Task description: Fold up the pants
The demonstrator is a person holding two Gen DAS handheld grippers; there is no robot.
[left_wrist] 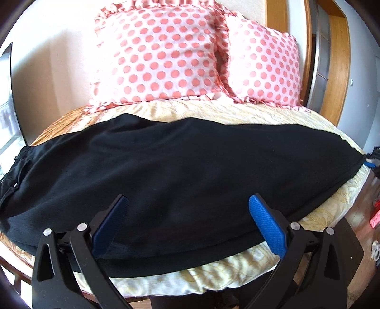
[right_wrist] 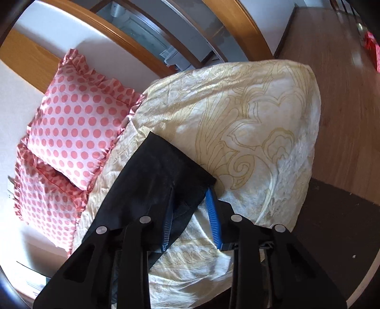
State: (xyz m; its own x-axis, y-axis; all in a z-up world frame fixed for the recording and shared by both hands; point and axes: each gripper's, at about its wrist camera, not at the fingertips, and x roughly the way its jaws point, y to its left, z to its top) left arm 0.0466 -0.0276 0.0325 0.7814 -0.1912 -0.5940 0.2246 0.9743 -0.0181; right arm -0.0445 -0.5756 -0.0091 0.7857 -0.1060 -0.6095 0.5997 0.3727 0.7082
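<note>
Black pants (left_wrist: 180,166) lie folded lengthwise across the bed, waistband at the far left, leg ends at the far right. My left gripper (left_wrist: 187,204) is open and hovers over the middle of the pants, near their front edge. In the right wrist view the leg ends (right_wrist: 161,171) lie on the bedspread. My right gripper (right_wrist: 190,192) straddles the hem corner, its fingers partly apart with cloth between them. The right gripper also shows at the right edge of the left wrist view (left_wrist: 370,162).
Two pink polka-dot pillows (left_wrist: 161,54) lean against the wooden headboard (left_wrist: 275,14). A cream patterned bedspread (right_wrist: 256,123) covers the bed. A wooden floor (right_wrist: 344,95) and a dark rug (right_wrist: 332,225) lie beyond the bed's corner.
</note>
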